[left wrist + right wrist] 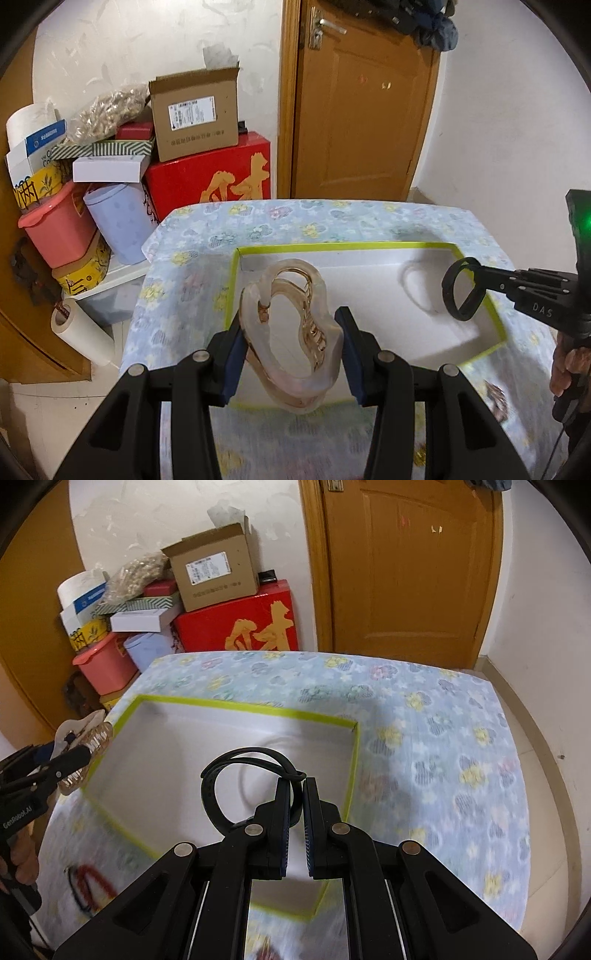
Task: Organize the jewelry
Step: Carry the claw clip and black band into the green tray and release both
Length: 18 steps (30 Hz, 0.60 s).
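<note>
Left wrist view: we are holding a translucent hair claw clip in the left gripper, its jaws spread wide and pressing both sides, above the white green-rimmed box. With the right gripper we are pinching a black wristband, jaws nearly closed, over that box on the floral tablecloth.

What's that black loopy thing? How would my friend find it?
Find the table with the flowery blue cloth; a shallow white box with a lime-green rim sits on it. Above that box, the right gripper pinches a thin black band curled into a loop. The clear amber hair claw nearby, in the left gripper, is chunky and see-through instead.
</note>
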Each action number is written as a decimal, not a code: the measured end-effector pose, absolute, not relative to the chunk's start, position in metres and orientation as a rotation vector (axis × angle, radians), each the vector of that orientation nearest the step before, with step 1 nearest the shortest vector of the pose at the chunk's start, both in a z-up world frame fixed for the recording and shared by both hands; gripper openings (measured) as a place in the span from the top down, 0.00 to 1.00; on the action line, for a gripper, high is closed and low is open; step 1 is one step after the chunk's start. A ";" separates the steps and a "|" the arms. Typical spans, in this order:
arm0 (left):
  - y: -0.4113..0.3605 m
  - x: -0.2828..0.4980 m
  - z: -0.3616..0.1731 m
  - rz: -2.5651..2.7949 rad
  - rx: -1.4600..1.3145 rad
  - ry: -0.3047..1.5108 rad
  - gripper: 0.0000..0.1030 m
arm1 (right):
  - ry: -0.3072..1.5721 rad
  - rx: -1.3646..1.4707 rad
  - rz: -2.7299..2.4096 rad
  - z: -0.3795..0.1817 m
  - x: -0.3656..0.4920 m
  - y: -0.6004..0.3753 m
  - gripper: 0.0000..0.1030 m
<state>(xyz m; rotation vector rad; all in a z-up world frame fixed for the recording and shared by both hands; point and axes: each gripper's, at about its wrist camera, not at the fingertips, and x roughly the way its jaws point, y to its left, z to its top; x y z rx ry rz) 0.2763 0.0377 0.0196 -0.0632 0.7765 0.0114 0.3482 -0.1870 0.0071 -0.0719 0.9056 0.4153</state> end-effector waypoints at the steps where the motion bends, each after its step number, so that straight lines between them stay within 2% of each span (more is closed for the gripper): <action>1: 0.038 0.282 0.017 0.018 -0.062 0.783 0.53 | 0.913 -0.073 0.413 0.005 0.353 -0.186 0.93; 18: 0.038 0.313 -0.020 0.093 -0.029 0.870 0.53 | 0.989 -0.148 0.368 -0.020 0.388 -0.172 0.93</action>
